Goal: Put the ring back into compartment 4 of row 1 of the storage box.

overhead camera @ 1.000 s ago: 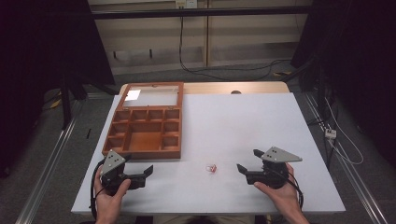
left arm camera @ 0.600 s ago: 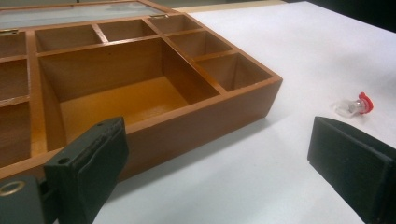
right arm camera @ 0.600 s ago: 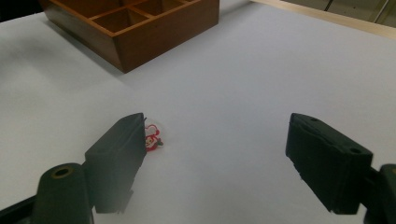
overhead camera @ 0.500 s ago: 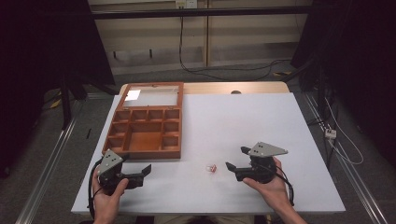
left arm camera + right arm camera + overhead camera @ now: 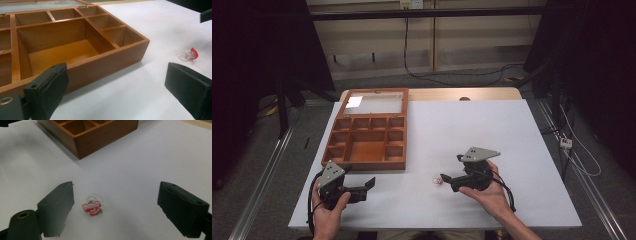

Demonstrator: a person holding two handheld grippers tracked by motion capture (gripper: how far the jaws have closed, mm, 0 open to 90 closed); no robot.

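A small red and white charm on a clear ring (image 5: 435, 180) lies on the white table (image 5: 472, 125). My right gripper (image 5: 452, 169) sits just right of it, pointing left. In the right gripper view the charm (image 5: 92, 207) lies between the wide-apart jaws, nearer the left one, and neither pad touches it. This gripper (image 5: 116, 200) is open and its jaws have just been opening. My left gripper (image 5: 364, 182) rests near the front left edge, open and empty (image 5: 115, 82), aimed at the wooden box (image 5: 82, 57). The charm (image 5: 187, 53) shows off to its right.
The wooden compartment box (image 5: 367, 145) stands at the left of the table, its glass lid (image 5: 374, 102) laid open behind it; every compartment looks empty. A hand holds each gripper. Cables run on the floor to the right of the table (image 5: 577, 150).
My right gripper has slid left across the table until its jaws bracket the charm. The left gripper and the box have stayed put.
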